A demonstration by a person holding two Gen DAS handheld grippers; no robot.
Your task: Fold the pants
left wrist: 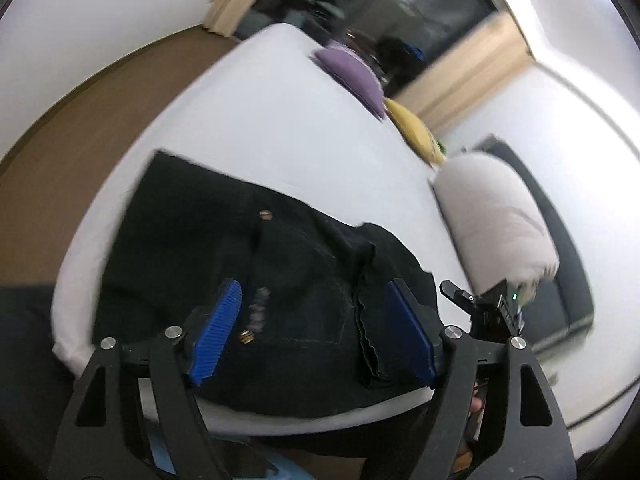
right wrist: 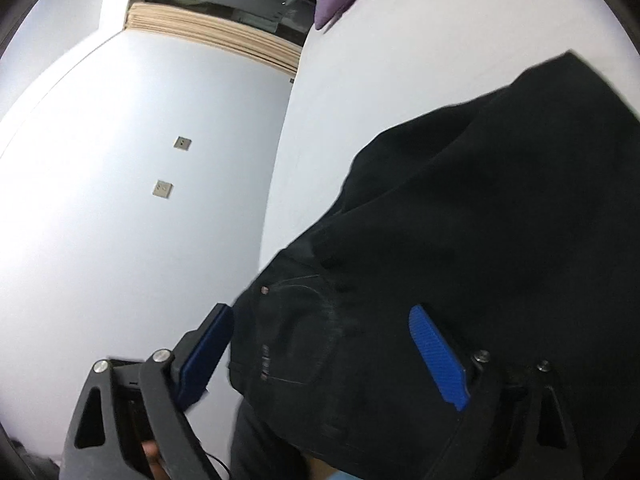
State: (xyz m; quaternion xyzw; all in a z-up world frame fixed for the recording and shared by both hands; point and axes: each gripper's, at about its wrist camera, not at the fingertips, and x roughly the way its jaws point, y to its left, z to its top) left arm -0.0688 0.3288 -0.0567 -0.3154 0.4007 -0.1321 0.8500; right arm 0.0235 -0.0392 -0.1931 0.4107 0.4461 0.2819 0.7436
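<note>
Pants (left wrist: 256,264), black and folded into a broad block, lie on the near part of the white bed (left wrist: 256,120), and we see a brass button and rivets on the top layer. Our left gripper (left wrist: 316,332) hovers above them with its blue pads (left wrist: 218,332) spread wide, holding nothing. Our right gripper (right wrist: 320,356) is also spread wide over the waistband end, gripping nothing. Farther along the bed we see a purple cushion (left wrist: 352,72), a yellow cushion (left wrist: 416,128) and a grey bolster (left wrist: 496,216).
</note>
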